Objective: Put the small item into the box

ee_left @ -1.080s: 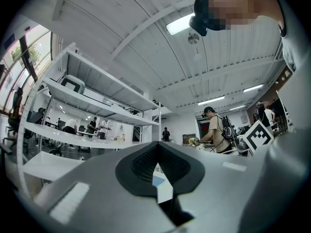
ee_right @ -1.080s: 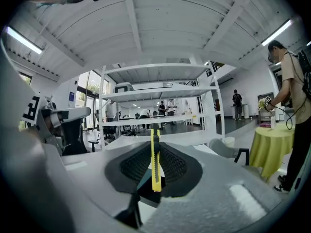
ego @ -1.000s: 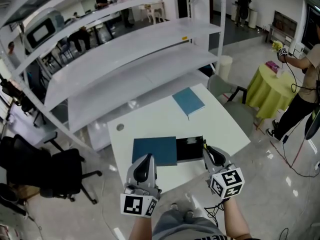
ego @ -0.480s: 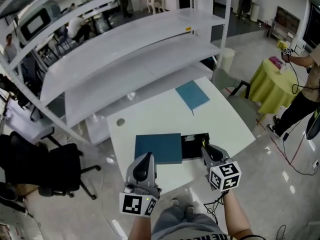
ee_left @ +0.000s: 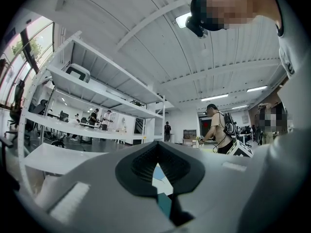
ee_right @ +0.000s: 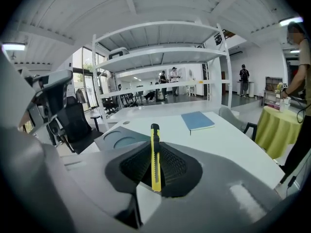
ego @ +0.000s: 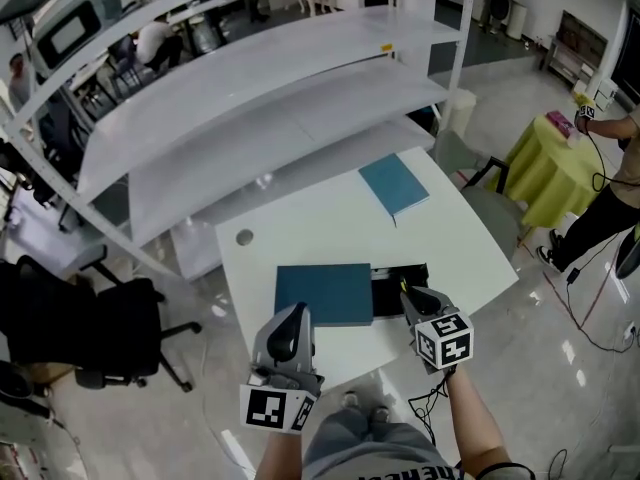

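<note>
Seen from above, a white rectangular table [ego: 300, 228] holds a flat box [ego: 400, 290] with a black, glossy interior; its matte teal lid [ego: 324, 294] lies touching its left side; a thin teal notebook [ego: 394, 185] sits well apart, toward the far edge. The right gripper [ego: 412, 296] hovers at the box's near edge, its ribbed black pads pinching a slim yellow utility knife [ee_right: 155, 154] – upright, black-tipped. The left gripper [ego: 295, 316] hangs by the lid's near edge, pads pressed together – nothing between them.
</note>
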{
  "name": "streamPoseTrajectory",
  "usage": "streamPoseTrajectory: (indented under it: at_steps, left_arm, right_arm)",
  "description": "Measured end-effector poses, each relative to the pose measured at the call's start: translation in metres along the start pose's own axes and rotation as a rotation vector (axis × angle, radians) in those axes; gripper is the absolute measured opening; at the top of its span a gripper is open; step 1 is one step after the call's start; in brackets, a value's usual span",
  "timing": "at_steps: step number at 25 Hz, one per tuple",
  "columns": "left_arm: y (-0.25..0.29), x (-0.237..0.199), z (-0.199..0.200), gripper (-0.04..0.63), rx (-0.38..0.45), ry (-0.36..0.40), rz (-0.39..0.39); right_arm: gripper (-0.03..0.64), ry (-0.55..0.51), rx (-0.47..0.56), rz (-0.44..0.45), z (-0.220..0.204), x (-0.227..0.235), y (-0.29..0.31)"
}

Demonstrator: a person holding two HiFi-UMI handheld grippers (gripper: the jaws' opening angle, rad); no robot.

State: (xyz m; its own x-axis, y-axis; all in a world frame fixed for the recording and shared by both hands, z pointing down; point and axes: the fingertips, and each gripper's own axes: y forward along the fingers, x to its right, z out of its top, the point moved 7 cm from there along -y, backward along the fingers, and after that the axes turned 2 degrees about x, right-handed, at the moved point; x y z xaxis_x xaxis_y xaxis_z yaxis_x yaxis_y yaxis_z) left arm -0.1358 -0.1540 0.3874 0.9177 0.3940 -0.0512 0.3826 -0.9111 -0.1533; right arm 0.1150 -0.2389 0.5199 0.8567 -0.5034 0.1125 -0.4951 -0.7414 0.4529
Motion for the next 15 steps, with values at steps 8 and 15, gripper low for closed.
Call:
streamPoseTrajectory:
  at_steps: [8, 15]
  left_arm:
    - [0.001, -0.013, -0.004, 0.018, -0.017, 0.001, 0.022]
    - [0.002, -0.022, -0.006, 0.018, -0.023, 0.001, 0.039]
  right_arm:
    - [0.056, -0.029, -0.100, 0.019, -0.011, 0.004, 0.028]
    - [0.057, -0.078, -0.186, 0.026, -0.017, 0.011, 0.048]
